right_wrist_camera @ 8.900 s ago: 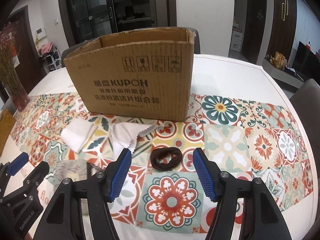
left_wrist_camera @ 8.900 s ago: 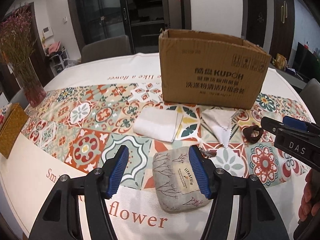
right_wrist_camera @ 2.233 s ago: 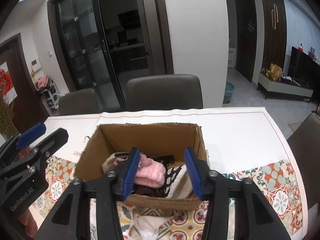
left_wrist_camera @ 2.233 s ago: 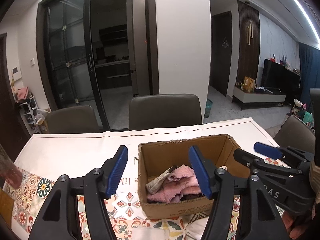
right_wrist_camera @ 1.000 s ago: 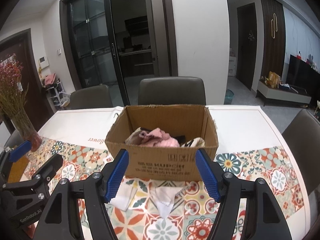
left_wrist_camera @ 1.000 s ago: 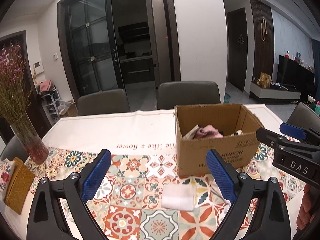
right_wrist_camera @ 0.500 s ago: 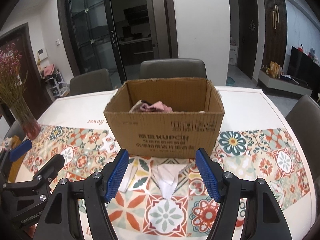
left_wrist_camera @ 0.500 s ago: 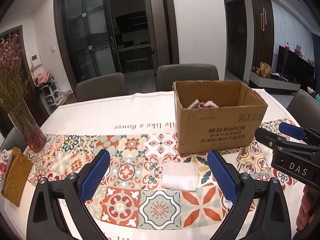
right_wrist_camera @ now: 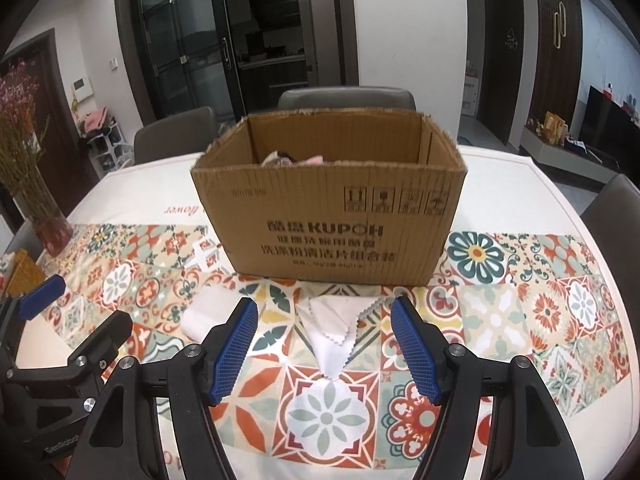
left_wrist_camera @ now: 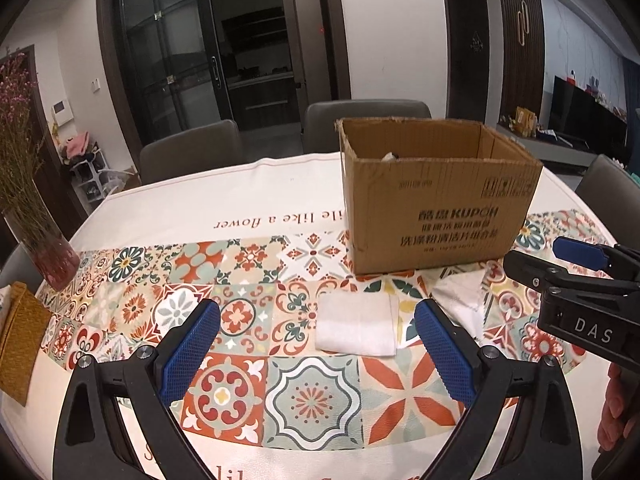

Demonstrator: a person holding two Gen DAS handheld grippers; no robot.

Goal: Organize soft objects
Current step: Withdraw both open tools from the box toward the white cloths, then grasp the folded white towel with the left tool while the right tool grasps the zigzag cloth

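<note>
**Currently: cardboard box part-filled, two cloths outside it**

Your cardboard box (right_wrist_camera: 328,216) stands upright and open-topped on the tiled-pattern tablecloth (right_wrist_camera: 520,320). From the right wrist view, only the tops of its contents show above the near wall: a pink fabric item (right_wrist_camera: 312,159) beside a pale, crumpled one (right_wrist_camera: 274,158). What lies deeper in the box cannot be told.

Two soft items lie on the tablecloth just in front of the box. The folded white cloth (left_wrist_camera: 354,328) lies flat, and the white cloth with zigzag edges (right_wrist_camera: 332,332) lies near it on the right, apart from it.

Your left gripper (left_wrist_camera: 318,354) has its jaws spread wide with nothing between the pads; the folded white cloth lies ahead of the gap. Your right gripper (right_wrist_camera: 324,350) likewise stands parted and empty, with the zigzag-edged cloth ahead of its gap. Neither gripper touches a cloth.

A glass vase of dried flowers (left_wrist_camera: 52,256) stands at the table's left edge.
</note>
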